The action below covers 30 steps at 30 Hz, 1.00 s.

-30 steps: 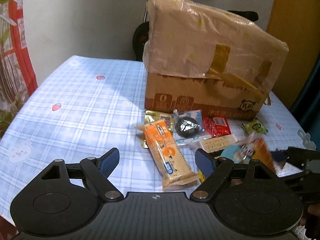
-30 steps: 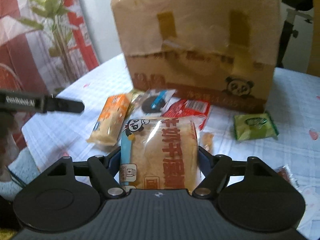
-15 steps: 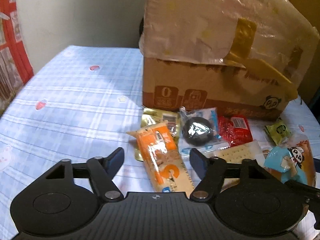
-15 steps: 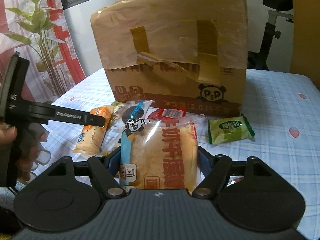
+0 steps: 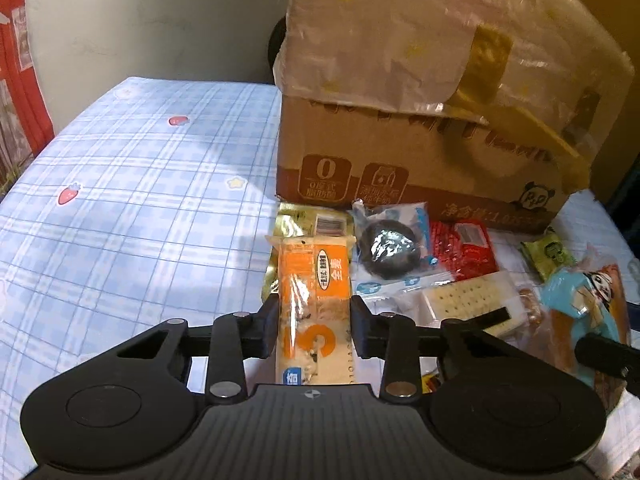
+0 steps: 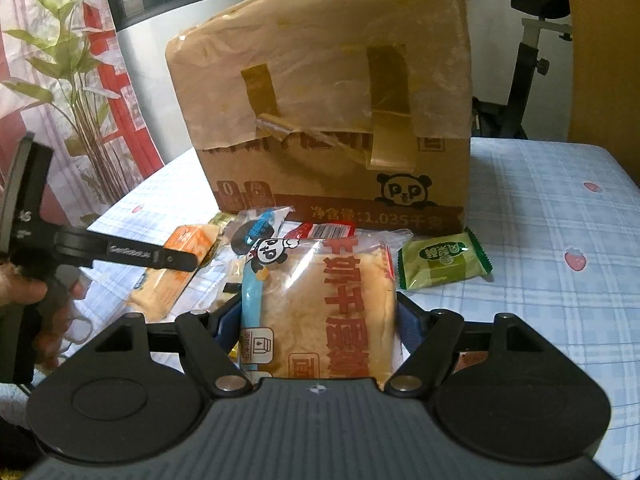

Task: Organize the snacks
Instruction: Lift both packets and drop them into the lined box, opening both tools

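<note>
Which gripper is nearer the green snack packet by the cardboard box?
Right. The right gripper, holding the bread packet, sits just short of the green snack packet. The left gripper, jaws closing around the orange snack bar, is across the pile.

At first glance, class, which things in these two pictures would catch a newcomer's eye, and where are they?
The big taped cardboard box at the back of the checked tablecloth dominates. Loose snacks lie before it. The right gripper grips a panda bread packet; the left gripper's jaws are closing on an orange snack bar.
</note>
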{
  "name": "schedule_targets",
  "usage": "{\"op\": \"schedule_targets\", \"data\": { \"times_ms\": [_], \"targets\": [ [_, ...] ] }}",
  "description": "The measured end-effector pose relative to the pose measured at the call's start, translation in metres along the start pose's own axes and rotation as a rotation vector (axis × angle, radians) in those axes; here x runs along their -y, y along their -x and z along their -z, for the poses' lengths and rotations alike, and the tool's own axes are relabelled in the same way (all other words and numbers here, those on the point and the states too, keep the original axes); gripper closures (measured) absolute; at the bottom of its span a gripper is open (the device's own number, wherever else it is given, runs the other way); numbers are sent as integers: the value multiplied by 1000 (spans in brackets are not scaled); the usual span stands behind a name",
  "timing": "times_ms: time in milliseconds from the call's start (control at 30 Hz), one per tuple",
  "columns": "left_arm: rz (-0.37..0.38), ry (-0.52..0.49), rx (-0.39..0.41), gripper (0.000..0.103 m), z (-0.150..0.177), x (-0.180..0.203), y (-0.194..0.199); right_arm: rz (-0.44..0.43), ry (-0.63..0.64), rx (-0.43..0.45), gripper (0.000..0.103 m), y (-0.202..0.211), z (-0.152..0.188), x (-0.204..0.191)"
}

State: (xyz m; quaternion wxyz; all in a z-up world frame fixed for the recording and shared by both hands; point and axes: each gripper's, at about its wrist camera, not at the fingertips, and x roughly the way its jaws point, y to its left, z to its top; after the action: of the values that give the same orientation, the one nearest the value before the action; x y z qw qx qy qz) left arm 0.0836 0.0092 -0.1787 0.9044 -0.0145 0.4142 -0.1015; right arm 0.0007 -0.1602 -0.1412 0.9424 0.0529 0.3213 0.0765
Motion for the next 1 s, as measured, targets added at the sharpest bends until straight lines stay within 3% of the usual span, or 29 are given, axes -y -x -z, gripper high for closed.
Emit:
{"op": "schedule_targets", "data": {
  "times_ms": [400, 767, 1000],
  "targets": [
    [68, -54, 150, 65, -15, -3, 64, -22, -15, 107, 27, 26, -27, -4],
    [181, -97, 410, 65, -102, 15, 131, -76, -11, 351, 27, 75, -120, -3],
    [200, -101, 519, 65, -167, 37, 132, -53, 83, 431, 27, 57, -191, 2]
  ]
}}
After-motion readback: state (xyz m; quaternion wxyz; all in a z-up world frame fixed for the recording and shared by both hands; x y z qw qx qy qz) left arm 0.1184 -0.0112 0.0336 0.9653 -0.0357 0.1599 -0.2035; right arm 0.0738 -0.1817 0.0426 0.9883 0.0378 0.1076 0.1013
